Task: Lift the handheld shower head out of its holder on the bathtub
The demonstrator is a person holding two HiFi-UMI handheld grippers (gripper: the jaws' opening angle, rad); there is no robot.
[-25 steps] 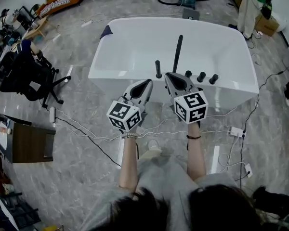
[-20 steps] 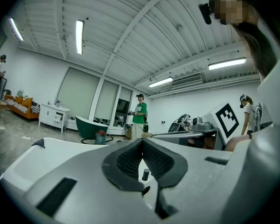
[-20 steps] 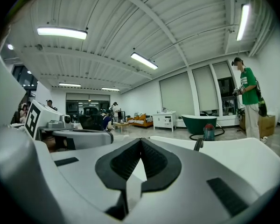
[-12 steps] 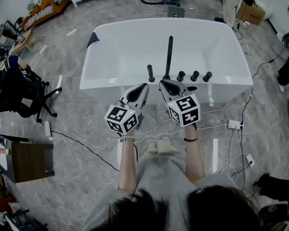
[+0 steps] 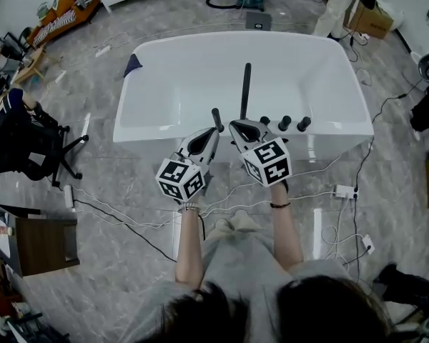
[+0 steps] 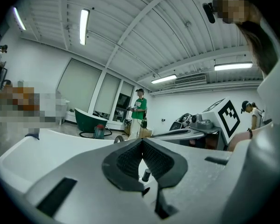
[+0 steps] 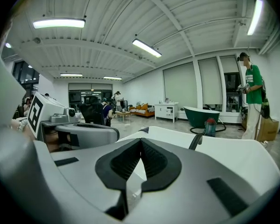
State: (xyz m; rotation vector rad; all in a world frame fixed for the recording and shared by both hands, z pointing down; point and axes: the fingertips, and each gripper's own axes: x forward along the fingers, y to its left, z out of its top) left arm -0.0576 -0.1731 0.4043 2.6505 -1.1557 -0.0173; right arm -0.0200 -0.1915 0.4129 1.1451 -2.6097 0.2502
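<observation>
A white bathtub point(image 5: 151, 130) lies ahead of me, with black fittings on its near rim. A short black upright handle point(image 5: 217, 118), the handheld shower head, stands in its holder beside a long black spout point(image 5: 244, 90) that reaches over the tub. My left gripper point(image 5: 213, 131) is shut and empty, its tip just short of the handle. My right gripper point(image 5: 234, 126) is also shut and empty, at the foot of the spout. In the left gripper view, a small black cylinder point(image 6: 146, 175) shows below the closed jaws. The right gripper view shows the spout point(image 7: 195, 142) past its jaws.
Three black knobs point(image 5: 284, 123) sit on the rim right of the spout. Cables point(image 5: 129, 207) and a power strip point(image 5: 343, 191) lie on the floor before the tub. An office chair point(image 5: 28, 143) stands at left. A person in green point(image 7: 251, 91) stands beyond the tub.
Both grippers have moved forward and lower, from in front of the tub wall up to the fittings on its near rim. Both stayed shut.
</observation>
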